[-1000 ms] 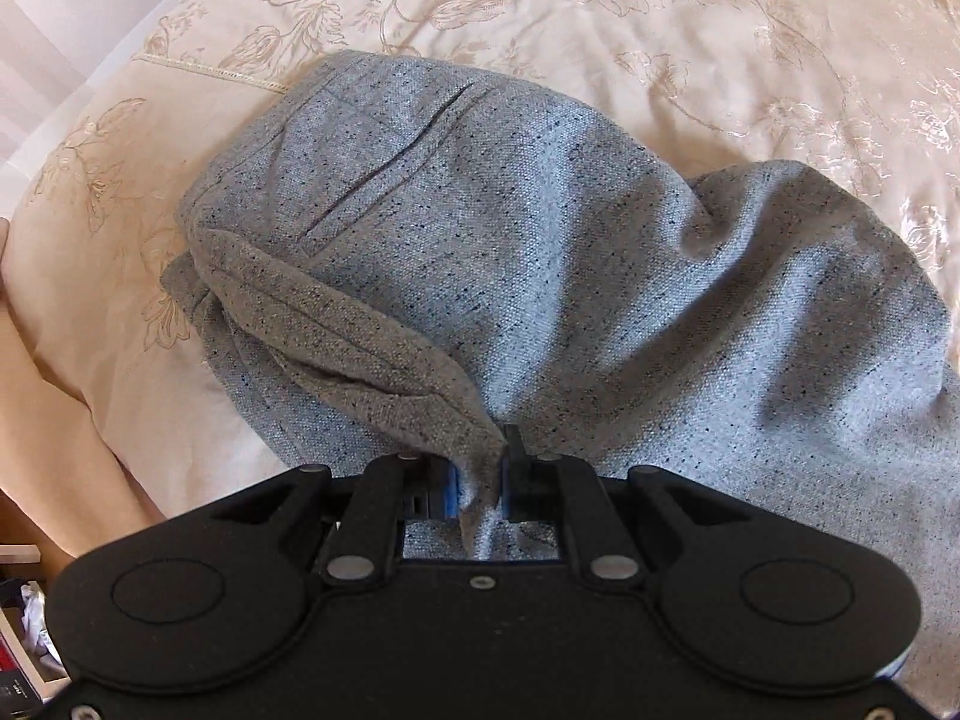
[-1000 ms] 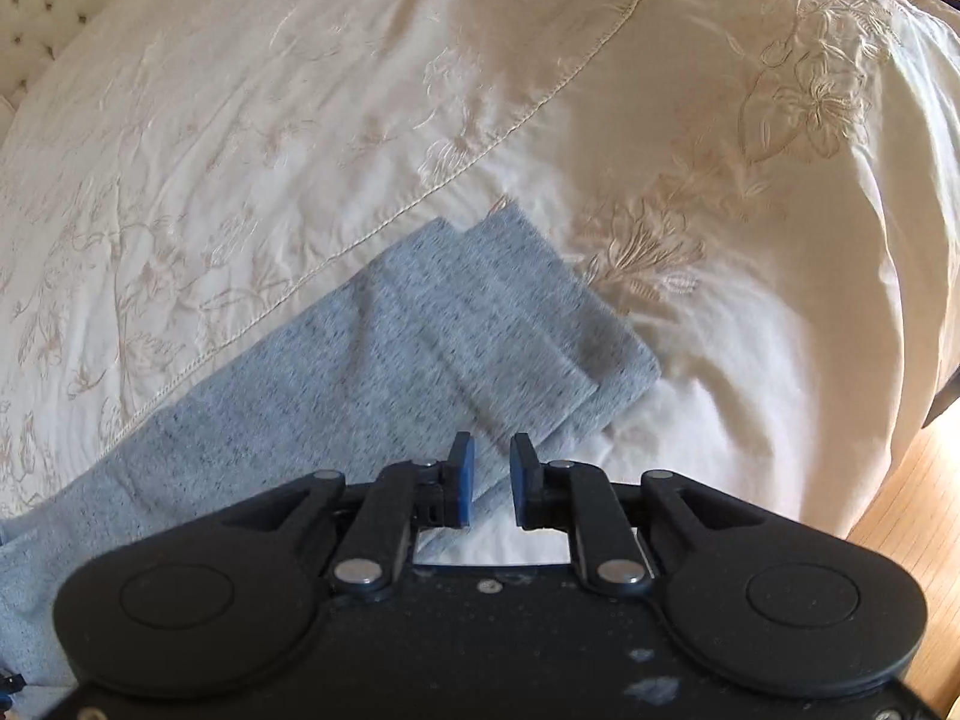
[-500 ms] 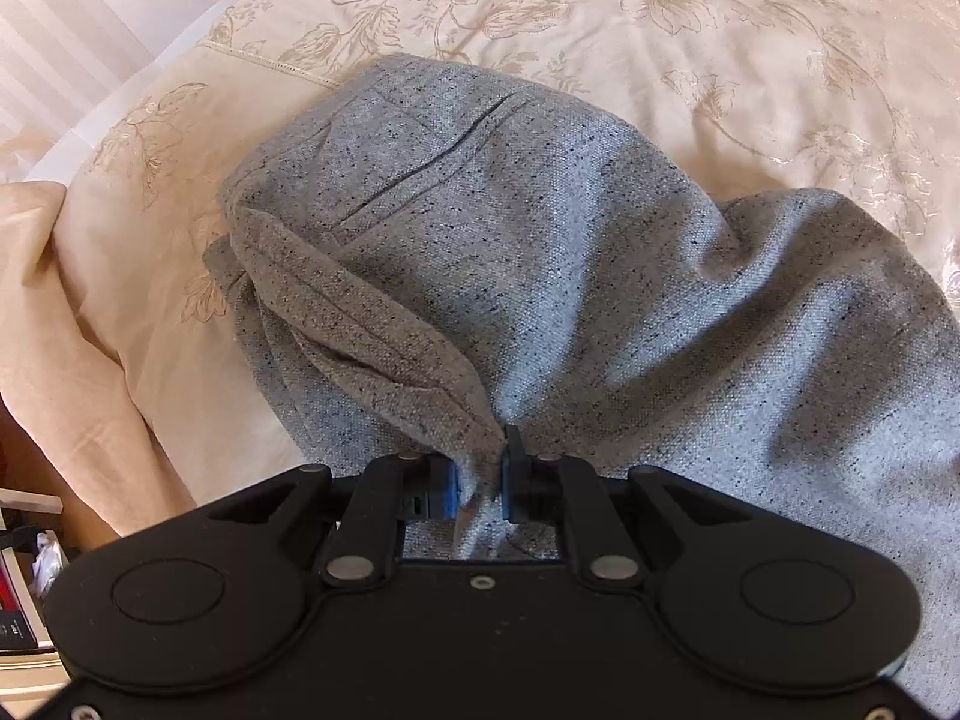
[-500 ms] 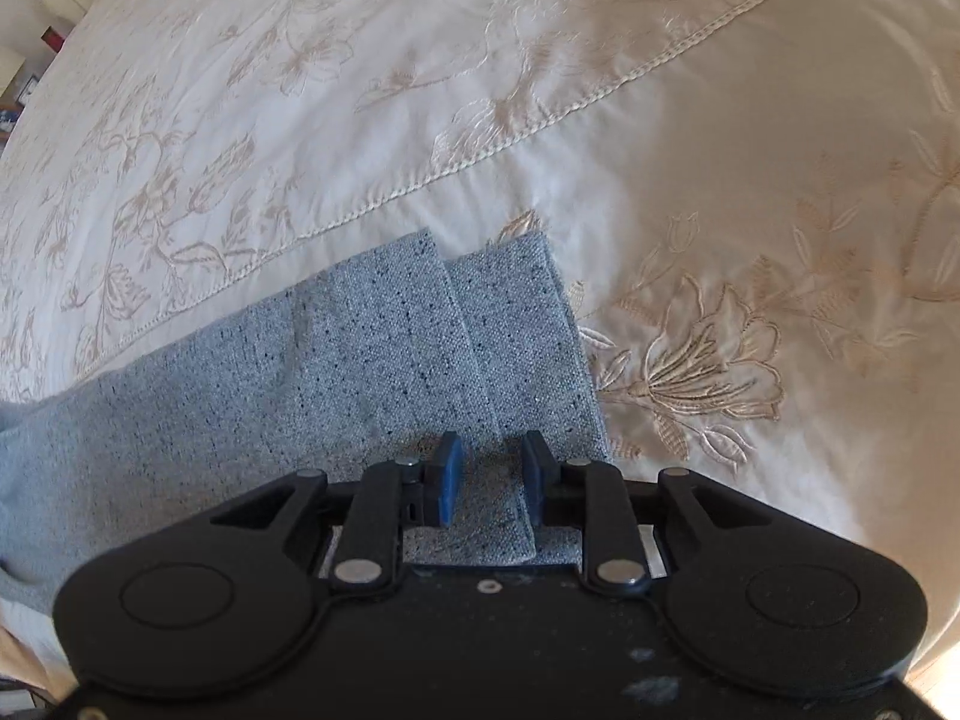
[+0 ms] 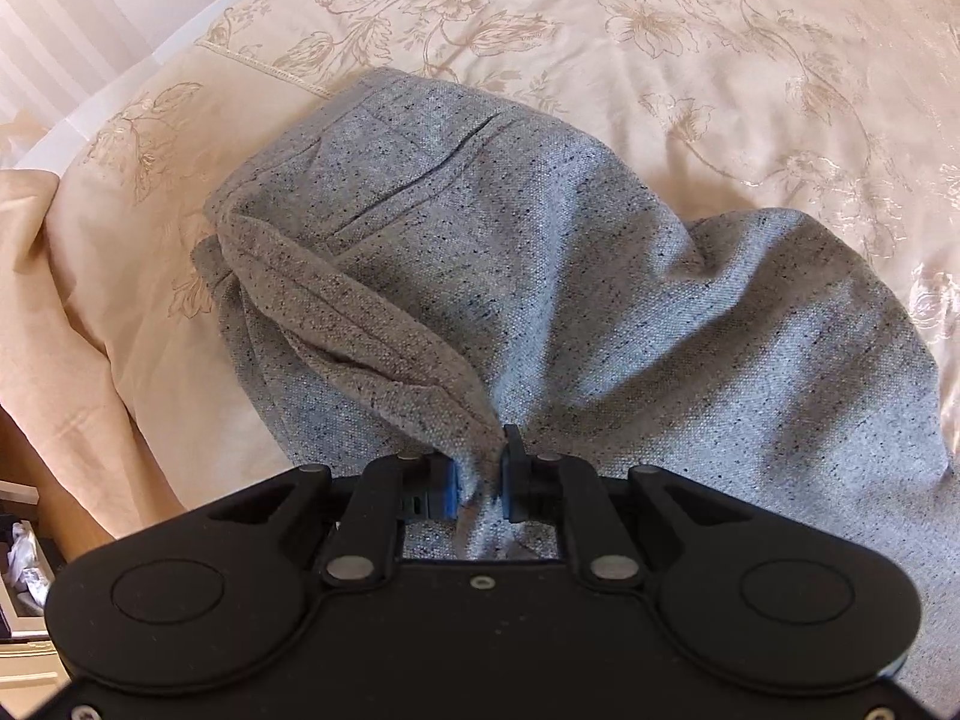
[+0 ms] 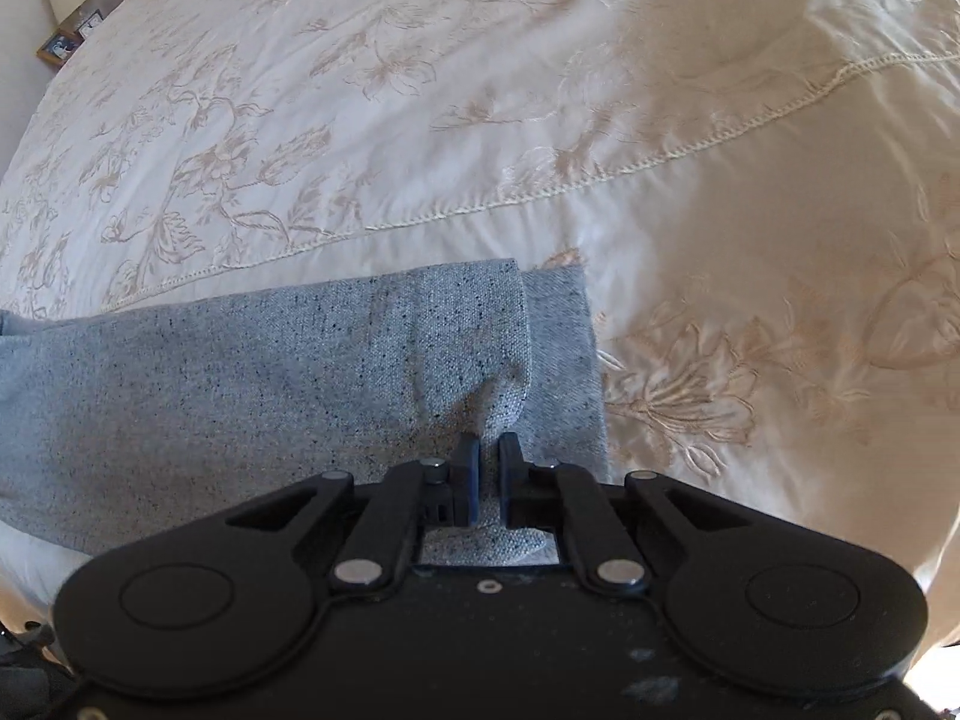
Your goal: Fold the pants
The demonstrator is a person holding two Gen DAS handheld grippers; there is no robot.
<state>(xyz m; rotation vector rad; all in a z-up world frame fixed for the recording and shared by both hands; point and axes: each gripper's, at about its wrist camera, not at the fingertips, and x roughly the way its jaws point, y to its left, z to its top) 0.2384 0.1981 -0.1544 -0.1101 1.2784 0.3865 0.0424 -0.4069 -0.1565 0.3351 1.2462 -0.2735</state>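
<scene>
Grey pants (image 5: 540, 276): left gripper (image 5: 478, 468) pinches the bunched waist fabric; right gripper (image 6: 489, 468), fingers nearly together, pinches a leg-hem fold

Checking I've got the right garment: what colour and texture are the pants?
Light grey with dark flecks, a speckled weave: the pants show best in the left wrist view.

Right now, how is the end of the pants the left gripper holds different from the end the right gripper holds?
The left gripper pinches the wide waist end of the pants, bunched and lifted into a hump; the right gripper pinches the narrow leg end, which lies mostly flat on the bedspread. The waist end shows a band and seams; the leg end shows two hems, one overlapping the other. Both are speckled grey cloth, with the jaws closed on them.
</scene>
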